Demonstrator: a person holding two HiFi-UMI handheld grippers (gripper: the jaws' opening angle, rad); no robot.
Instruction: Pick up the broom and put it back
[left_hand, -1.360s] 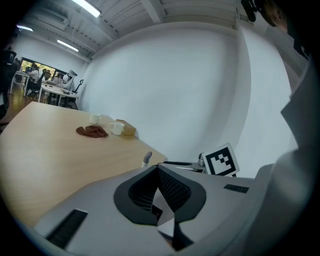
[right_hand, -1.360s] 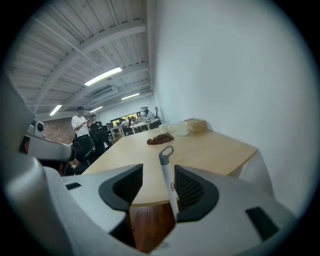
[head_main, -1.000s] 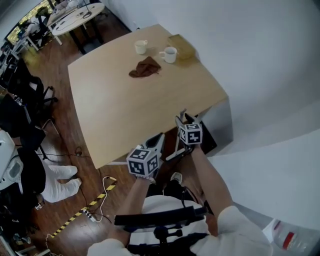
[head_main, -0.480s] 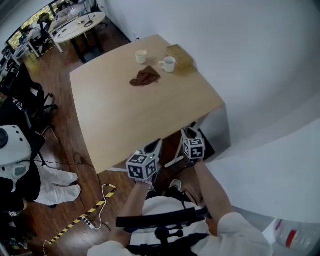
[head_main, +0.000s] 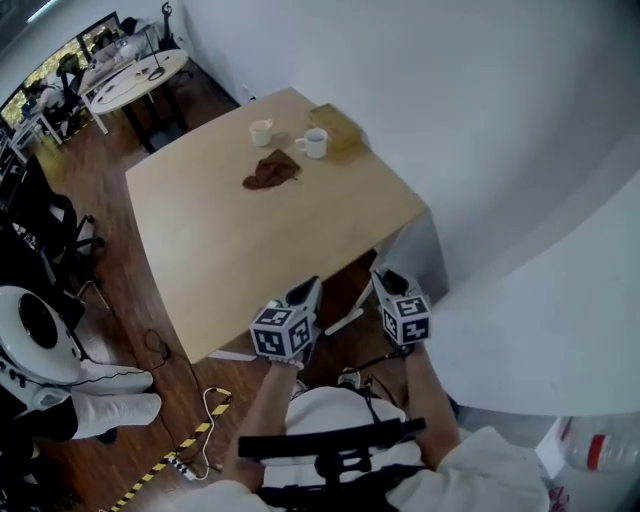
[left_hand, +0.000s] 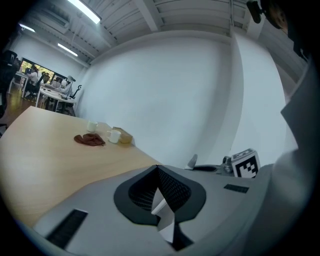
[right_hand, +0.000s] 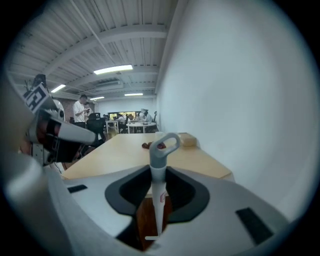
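The broom's white handle (right_hand: 159, 185) with a grey loop end (right_hand: 165, 144) stands upright between the jaws of my right gripper (right_hand: 157, 202), which is shut on it. In the head view the right gripper (head_main: 384, 281) sits at the near right corner of the wooden table (head_main: 230, 235), by the wall. The broom's head is hidden. My left gripper (head_main: 305, 292) hovers at the table's near edge, just left of the right one. In the left gripper view its dark pads (left_hand: 170, 187) meet at the tip, with a small white piece showing below them.
On the far part of the table lie a brown cloth (head_main: 270, 170), two white cups (head_main: 261, 131) and a tan box (head_main: 336, 122). A white wall (head_main: 520, 180) runs close on the right. Office chairs and a seated person (head_main: 60, 370) are at the left; a cable lies on the floor.
Both grippers have come up from the table's near edge. The right one has moved farther, rightward and nearer to me, with the handle in it. The left rose slightly.
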